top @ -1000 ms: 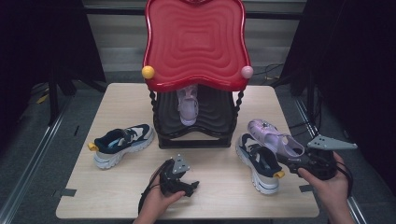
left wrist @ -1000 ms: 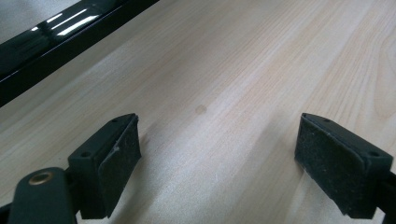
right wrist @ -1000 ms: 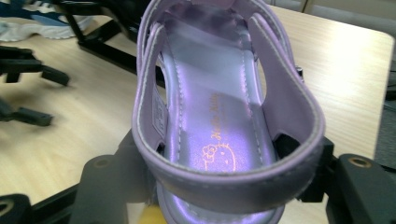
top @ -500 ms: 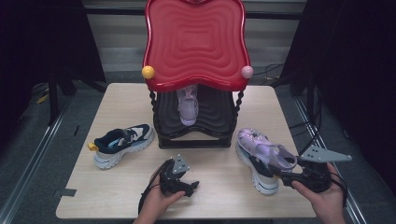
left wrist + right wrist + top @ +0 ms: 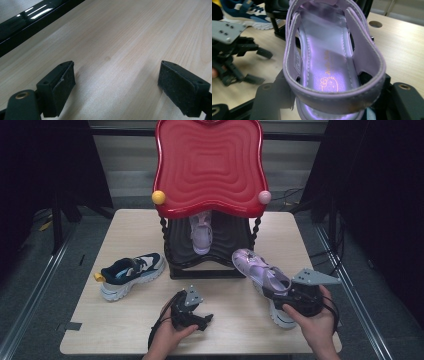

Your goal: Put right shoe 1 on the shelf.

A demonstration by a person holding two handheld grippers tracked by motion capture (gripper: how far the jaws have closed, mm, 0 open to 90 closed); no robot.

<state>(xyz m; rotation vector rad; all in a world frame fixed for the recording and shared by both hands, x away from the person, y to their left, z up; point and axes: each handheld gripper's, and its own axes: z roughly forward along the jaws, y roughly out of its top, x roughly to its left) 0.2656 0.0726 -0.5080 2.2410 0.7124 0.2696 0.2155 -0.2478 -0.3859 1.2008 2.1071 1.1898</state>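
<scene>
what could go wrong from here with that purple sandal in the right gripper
The right gripper grips the purple sandal only at its heel end, toe jutting out toward the shoe rack, so it may pivot or slip. The toe sits close to the rack's black lower shelf and twisted post; it might knock them. A sneaker lies underneath, so lowering could bump it.

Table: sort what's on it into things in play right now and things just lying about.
In play:
- purple sandal, clamped at the heel in the right tongs
- its mate on the rack

Lying about:
- blue sneaker, left side
- second sneaker under the right hand
- left tongs, open
</scene>
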